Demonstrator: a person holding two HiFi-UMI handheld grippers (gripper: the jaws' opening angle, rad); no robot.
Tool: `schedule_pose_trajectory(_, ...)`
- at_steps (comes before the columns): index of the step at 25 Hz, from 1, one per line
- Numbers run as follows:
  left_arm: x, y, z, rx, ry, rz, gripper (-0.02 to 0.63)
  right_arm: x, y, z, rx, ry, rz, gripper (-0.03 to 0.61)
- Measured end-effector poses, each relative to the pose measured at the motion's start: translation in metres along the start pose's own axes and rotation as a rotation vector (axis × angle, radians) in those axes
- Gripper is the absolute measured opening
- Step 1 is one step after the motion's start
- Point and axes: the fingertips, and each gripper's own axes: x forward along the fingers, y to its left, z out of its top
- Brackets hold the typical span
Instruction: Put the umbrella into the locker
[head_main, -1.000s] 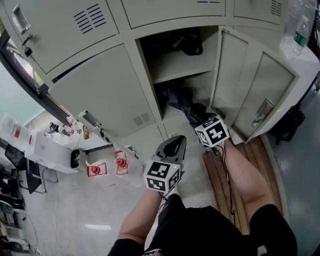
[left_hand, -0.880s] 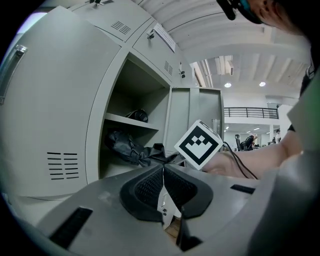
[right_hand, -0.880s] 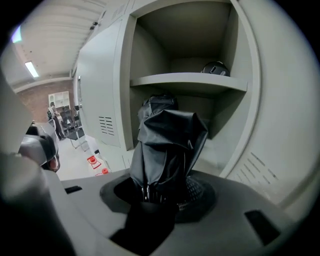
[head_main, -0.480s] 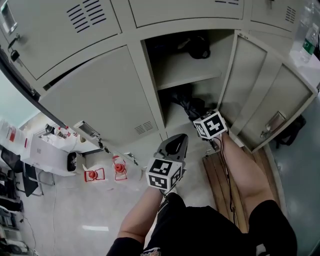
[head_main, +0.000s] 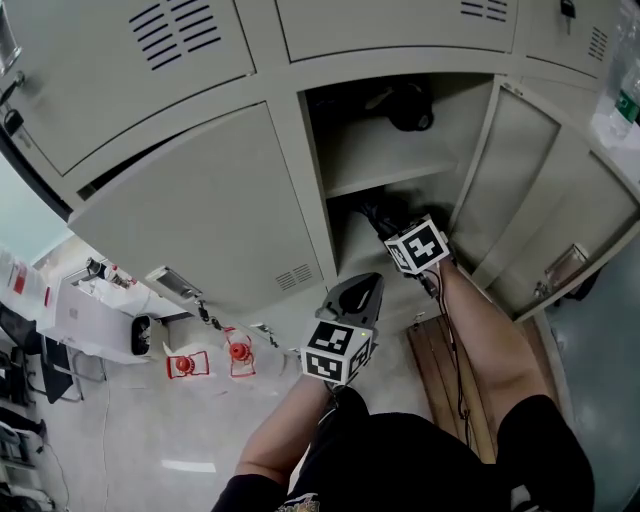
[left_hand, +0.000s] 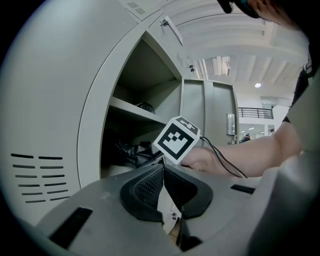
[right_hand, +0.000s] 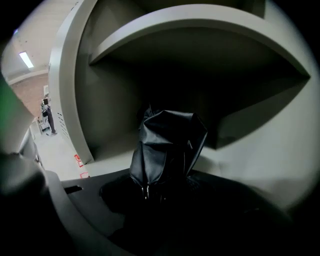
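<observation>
The black folded umbrella (head_main: 378, 213) (right_hand: 167, 142) pokes into the lower compartment of the open locker (head_main: 345, 150), below the shelf (head_main: 385, 177). My right gripper (head_main: 399, 233) (right_hand: 165, 186) is shut on its near end, at the compartment's mouth. Its marker cube (left_hand: 176, 140) also shows in the left gripper view. My left gripper (head_main: 364, 284) (left_hand: 163, 169) hangs lower, in front of the locker's base, with its pads together and nothing in them. A dark thing (head_main: 410, 106) lies on the upper shelf.
The locker door (head_main: 520, 190) stands swung open at the right of the opening. A closed locker door (head_main: 210, 200) flanks it at the left. Wooden boards (head_main: 440, 365) lie on the floor below, and red items (head_main: 238, 352) and a white box (head_main: 90, 318) lie at the left.
Both grippers have moved toward the locker. The umbrella has gone further into the lower compartment with the right gripper still shut on it.
</observation>
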Motion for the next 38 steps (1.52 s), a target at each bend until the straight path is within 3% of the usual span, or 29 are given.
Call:
schedule_pose_trajectory(19,0.032,0.012,-0.011,-0.004,0.023,-0.056,0.018,0.036,-0.014,0.002,-0.069,0.085,-0.001,0.246)
schedule_pose_trajectory(30,0.025,0.005,-0.006,-0.013,0.021,-0.058,0.018,0.03,-0.023,0.0,-0.081,0.029,-0.139,0.31)
schedule_pose_trajectory(38,0.01,-0.001,-0.002,-0.022,0.02,-0.036,0.018,0.013,-0.018,0.001,-0.072,0.011,-0.157,0.313)
